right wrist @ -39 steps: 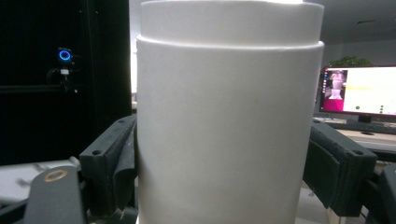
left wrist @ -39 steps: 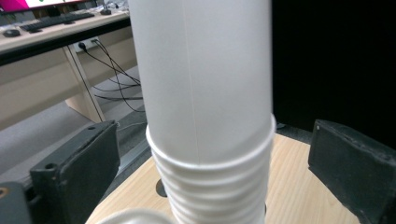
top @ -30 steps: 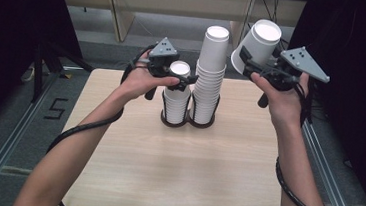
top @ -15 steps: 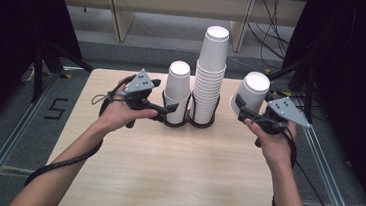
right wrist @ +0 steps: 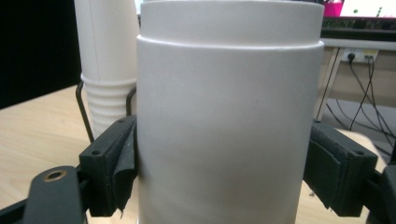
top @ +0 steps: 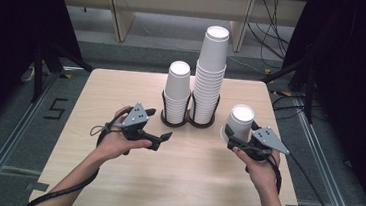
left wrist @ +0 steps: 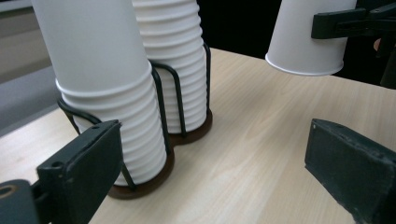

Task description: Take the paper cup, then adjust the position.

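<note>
Cups are sitting in two upside-down white stacks near the middle of the high view, on a pale wooden table point(top: 114, 177). The shorter stack point(top: 177, 92) is standing just left of the taller stack point(top: 210, 70), and the two are nearly touching. Each stack is resting in its own ring of a black wire holder point(top: 188, 114), whose thin uprights are hugging the lowest cups.

At lower left of centre in the high view, the person's left hand point(top: 117, 142) is holding the left gripper point(top: 160, 137) low over the wood, pointing right toward the holder. Its jaws are standing wide apart with nothing between them. In the left gripper view both black jaws are rising from the bottom corners, with the shorter stack point(left wrist: 107, 88) close behind the left one and the taller stack point(left wrist: 173, 60) just beyond it.

At lower right of centre in the high view, the right hand point(top: 261, 171) is holding the right gripper point(top: 235, 141). Its jaws are clamping a single white paper cup point(top: 240, 122), upside down, its flat base facing up. This cup is sitting right of the holder and apart from it, low over the table; whether it is touching the wood I cannot tell. In the right gripper view the cup point(right wrist: 229, 116) is pressing against both jaw pads. In the left gripper view the same cup point(left wrist: 308, 37) is appearing at upper right, its open rim above the table.
</note>
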Demonstrator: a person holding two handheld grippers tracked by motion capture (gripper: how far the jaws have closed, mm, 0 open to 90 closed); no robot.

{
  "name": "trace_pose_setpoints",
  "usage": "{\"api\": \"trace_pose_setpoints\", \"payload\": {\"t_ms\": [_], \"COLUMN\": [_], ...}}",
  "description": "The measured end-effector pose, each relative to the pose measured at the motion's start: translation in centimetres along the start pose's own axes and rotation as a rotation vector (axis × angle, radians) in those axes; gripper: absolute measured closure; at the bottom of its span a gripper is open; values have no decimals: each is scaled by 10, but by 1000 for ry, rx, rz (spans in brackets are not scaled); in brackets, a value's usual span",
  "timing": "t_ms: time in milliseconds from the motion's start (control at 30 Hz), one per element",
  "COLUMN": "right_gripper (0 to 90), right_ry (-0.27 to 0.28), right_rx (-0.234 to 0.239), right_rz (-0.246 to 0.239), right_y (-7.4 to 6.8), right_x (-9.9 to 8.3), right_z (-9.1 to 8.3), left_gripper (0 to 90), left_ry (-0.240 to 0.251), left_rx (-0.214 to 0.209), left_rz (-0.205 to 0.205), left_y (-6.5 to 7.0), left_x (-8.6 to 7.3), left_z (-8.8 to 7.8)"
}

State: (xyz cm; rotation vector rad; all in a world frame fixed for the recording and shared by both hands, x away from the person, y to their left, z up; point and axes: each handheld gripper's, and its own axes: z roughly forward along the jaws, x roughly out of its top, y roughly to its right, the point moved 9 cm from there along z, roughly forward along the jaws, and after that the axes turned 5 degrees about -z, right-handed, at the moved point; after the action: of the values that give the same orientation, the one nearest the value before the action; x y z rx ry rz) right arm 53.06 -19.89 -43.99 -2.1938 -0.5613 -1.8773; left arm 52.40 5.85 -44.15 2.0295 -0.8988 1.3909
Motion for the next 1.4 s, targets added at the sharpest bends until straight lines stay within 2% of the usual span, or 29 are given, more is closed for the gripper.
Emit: {"api": "trace_pose_setpoints", "payload": {"t_ms": [67,100,167,200,267,333,367,400,467,500,567,600,733,800,867,900,933,1000,1033,1067,1100,1133,1200,1333,1400], "right_gripper": [196,196,196,195,195,195,195,195,195,195,195,195,194,193,193,193,193,192,192,191,191,191,191,191,191], "right_ry": [5,-14,-4,-16,-14,-23,-36,-20,-37,-30,-35,-33,-51,-60,-70,-91,-80,-102,-103,-111,-121,-126,-122,-150,-158], "right_rx": [7,7,11,-3,-2,-4,-5,-2,-5,-3,-6,4,6,14,9,10,0,8,11,16,18,18,5,1,0], "right_rz": [-10,5,27,22,15,20,40,23,9,39,28,-1,-31,-67,-132,-150,-193,-259,-318,-340,-400,-406,-464,-617,-694], "right_y": [-2,-3,-5,-4,-6,-7,-9,-9,-8,-10,-10,-10,-15,-15,-15,-16,-14,-17,-19,-21,-22,-23,-23,-28,-31], "right_x": [-6,-9,-12,-14,-18,-21,-23,-23,-25,-25,-26,-26,-29,-32,-36,-39,-38,-42,-43,-45,-47,-47,-47,-50,-52], "right_z": [2,0,1,-1,-2,-3,-5,-5,-7,-7,-8,-8,-8,-6,-4,-4,-3,-2,-1,-1,-1,-1,-1,-1,0], "left_gripper": [44,44,45,45,45,45,46,45,46,46,46,46,46,47,47,48,48,49,49,49,50,50,51,58,57], "left_ry": [-3,-6,-5,-10,-17,-21,-23,-25,-31,-32,-27,-29,-27,-27,-29,-29,-32,-41,-42,-44,-48,-53,-62,-78,-98], "left_rx": [8,7,7,9,10,10,12,13,15,15,12,11,-6,-15,-26,-30,-40,-55,-61,-77,-78,-88,-98,-157,-168], "left_rz": [2,-1,-5,0,-1,-1,-1,8,1,0,-2,3,0,2,-4,-7,-11,-12,-14,-22,-23,-26,-32,-53,-41], "left_y": [1,1,1,2,2,2,2,2,4,4,7,8,14,15,17,18,19,22,24,27,28,29,31,40,45], "left_x": [-7,-8,-12,-14,-16,-18,-18,-19,-20,-20,-18,-18,-16,-15,-14,-13,-13,-12,-11,-10,-10,-9,-7,-5,-6], "left_z": [0,-1,-1,-2,-3,-2,-1,-1,1,1,3,3,4,6,9,11,14,19,21,26,27,30,34,40,40]}}
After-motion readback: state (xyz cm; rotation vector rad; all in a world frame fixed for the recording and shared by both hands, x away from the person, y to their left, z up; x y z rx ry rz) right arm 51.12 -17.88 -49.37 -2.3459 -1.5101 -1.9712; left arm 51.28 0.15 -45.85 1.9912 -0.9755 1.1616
